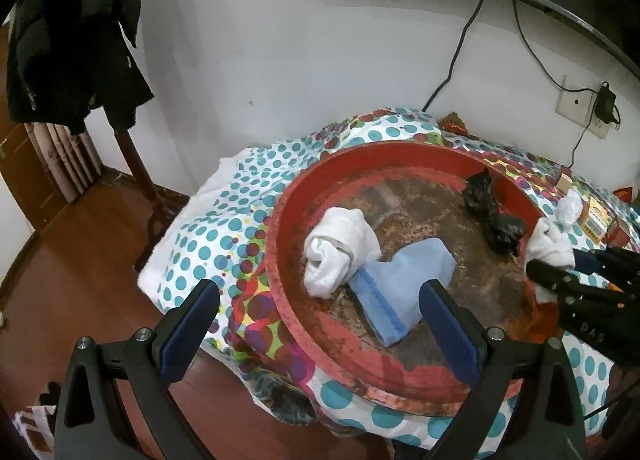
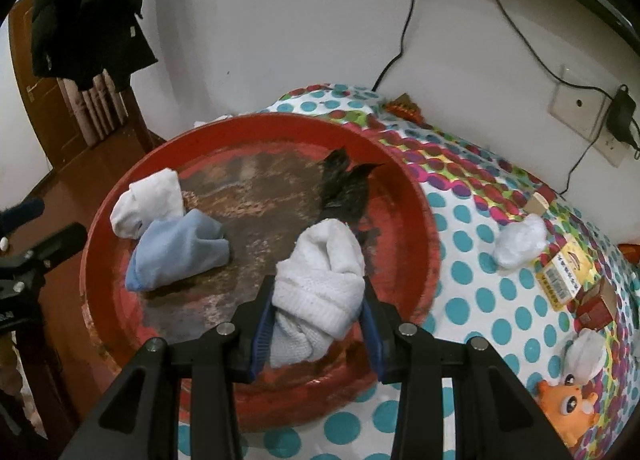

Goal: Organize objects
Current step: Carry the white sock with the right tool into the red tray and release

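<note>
I see the rolled white knit sock bundle (image 2: 320, 288) clamped in my right gripper (image 2: 318, 324), which tilts down over the near rim of the round red worn tray (image 2: 416, 195) on the dotted tabletop cloth (image 2: 472, 260). My left gripper (image 1: 320, 328) hangs released beyond the tray's left edge; bare tray floor lies ahead.

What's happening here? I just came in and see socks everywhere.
A person with a gripper in each hand is gathering rolled socks into the red tray on the dotted cloth. The right gripper is shut on a white sock roll, held above the tray. The left gripper is open and empty, near the tray's edge. Another white roll, a blue sock and a black sock already lie inside. One more white roll lies on the cloth.
</note>
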Motion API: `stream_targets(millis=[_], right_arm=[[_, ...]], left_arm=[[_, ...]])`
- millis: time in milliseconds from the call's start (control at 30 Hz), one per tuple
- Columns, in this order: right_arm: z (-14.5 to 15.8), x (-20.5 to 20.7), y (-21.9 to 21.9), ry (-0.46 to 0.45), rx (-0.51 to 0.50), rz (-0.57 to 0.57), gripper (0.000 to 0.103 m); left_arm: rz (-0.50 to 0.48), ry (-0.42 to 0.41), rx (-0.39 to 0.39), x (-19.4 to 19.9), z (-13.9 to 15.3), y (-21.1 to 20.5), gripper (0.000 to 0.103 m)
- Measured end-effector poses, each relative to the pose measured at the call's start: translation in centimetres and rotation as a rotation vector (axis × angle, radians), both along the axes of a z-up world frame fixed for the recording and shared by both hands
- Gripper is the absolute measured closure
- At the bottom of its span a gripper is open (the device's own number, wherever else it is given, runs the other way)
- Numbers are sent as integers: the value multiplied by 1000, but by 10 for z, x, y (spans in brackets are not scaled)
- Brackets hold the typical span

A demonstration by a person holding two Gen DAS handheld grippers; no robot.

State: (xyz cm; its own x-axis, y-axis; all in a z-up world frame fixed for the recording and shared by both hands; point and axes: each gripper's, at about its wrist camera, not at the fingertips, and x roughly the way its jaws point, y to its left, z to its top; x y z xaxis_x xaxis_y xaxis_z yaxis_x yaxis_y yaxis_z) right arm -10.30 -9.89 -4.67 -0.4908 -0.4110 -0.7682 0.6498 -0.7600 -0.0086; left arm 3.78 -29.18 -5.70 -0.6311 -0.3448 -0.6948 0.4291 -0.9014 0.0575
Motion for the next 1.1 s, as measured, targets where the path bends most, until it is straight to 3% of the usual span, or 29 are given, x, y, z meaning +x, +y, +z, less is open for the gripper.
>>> stream_targets(millis=[867,1100], right_arm=[[-25,-4,-26,-37,34,-2,63],[-18,-5,-16,-50,19,-28,54]], left_arm=[[45,-2,76,2,-5,-21,3],[33,4,73,1,-7,-19,3]])
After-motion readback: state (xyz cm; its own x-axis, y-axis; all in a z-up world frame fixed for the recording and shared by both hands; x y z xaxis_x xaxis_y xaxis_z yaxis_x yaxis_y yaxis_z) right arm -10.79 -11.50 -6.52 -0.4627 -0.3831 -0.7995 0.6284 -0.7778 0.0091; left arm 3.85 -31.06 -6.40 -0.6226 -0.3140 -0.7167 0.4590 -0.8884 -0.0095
